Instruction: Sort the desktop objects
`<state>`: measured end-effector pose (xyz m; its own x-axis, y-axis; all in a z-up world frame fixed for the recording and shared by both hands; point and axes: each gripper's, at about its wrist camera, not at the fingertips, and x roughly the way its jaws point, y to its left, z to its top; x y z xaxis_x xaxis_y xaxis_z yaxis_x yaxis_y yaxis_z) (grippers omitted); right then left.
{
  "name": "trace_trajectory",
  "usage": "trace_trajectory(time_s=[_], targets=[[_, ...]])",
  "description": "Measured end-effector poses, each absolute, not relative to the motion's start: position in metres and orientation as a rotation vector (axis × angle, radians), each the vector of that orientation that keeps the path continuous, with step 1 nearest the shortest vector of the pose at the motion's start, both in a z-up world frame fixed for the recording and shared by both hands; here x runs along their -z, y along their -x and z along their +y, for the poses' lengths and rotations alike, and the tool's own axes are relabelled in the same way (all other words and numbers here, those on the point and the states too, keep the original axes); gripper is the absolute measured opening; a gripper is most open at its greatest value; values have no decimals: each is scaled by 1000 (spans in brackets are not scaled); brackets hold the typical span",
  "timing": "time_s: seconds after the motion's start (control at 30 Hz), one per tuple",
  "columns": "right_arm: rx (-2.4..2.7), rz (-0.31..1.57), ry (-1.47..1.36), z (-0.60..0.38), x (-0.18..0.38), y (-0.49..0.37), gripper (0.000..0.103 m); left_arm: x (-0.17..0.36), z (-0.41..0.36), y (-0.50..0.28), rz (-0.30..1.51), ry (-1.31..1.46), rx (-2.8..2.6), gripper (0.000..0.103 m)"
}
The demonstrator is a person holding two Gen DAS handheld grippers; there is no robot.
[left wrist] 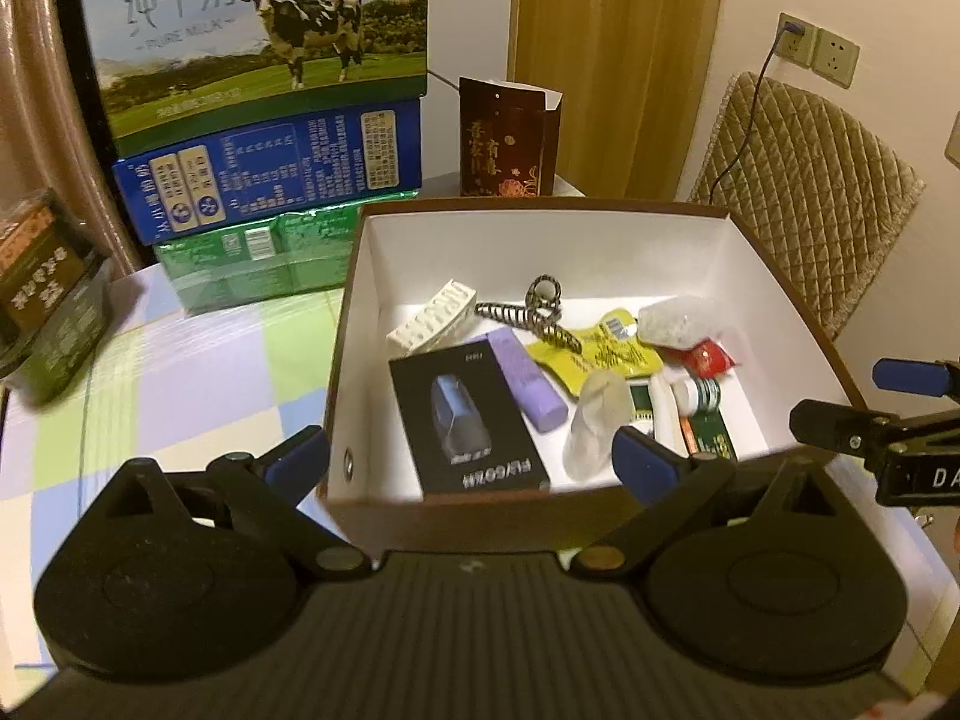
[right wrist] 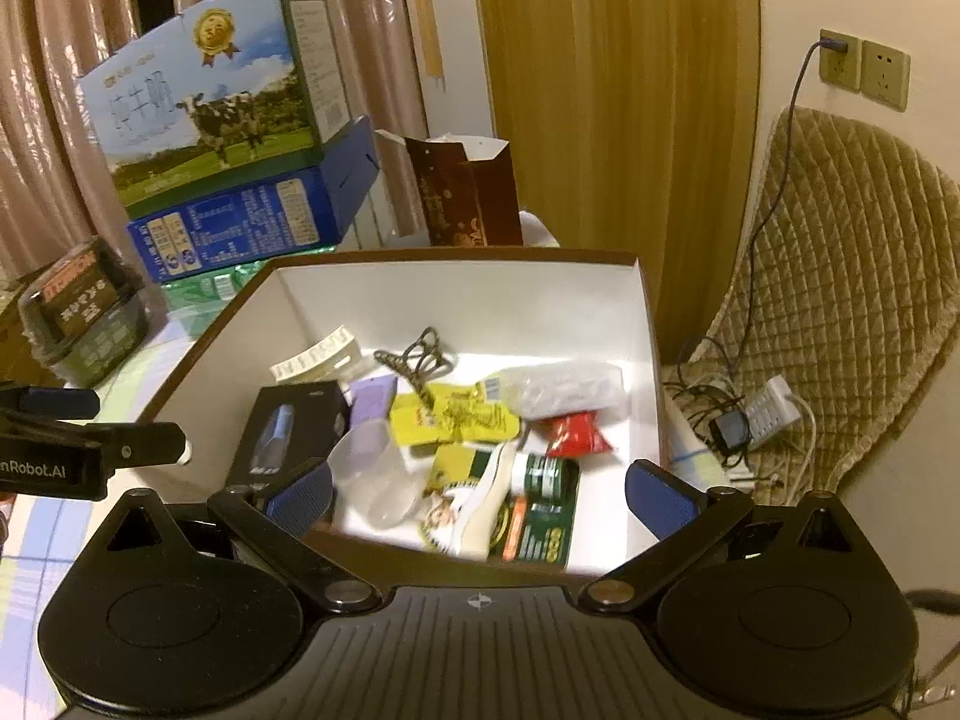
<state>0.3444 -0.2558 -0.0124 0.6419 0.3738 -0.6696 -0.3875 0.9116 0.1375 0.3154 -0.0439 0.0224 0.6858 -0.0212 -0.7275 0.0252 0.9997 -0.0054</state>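
A brown box with a white inside (left wrist: 540,240) (right wrist: 456,288) stands on the checked tablecloth. In it lie a black product box (left wrist: 468,420) (right wrist: 288,426), a purple stick (left wrist: 528,378), a white hair clip (left wrist: 432,315), a striped claw clip (left wrist: 528,312), a yellow sachet (left wrist: 612,348) (right wrist: 456,417), a red packet (right wrist: 576,435), a clear cup (right wrist: 378,471) and a green medicine box (right wrist: 540,516). My left gripper (left wrist: 474,462) is open, its fingers astride the box's near wall. My right gripper (right wrist: 480,492) is open over the box's near edge. Both hold nothing.
Stacked milk cartons (left wrist: 264,60) and a green pack (left wrist: 252,258) stand behind the box on the left. A dark red gift bag (left wrist: 510,138) stands behind it. Packaged goods (left wrist: 48,294) sit far left. A quilted chair (right wrist: 852,300) and a power strip (right wrist: 768,408) are right.
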Motion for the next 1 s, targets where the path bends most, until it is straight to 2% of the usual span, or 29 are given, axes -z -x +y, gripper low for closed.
trace_trajectory(time_s=[0.57, 1.0], targets=[[-449, 783, 30, -277, 3, -256, 101, -38, -55, -222, 801, -20, -23, 99], [-434, 822, 33, -285, 5, -220, 101, -40, -52, -173, 819, -15, -50, 99]])
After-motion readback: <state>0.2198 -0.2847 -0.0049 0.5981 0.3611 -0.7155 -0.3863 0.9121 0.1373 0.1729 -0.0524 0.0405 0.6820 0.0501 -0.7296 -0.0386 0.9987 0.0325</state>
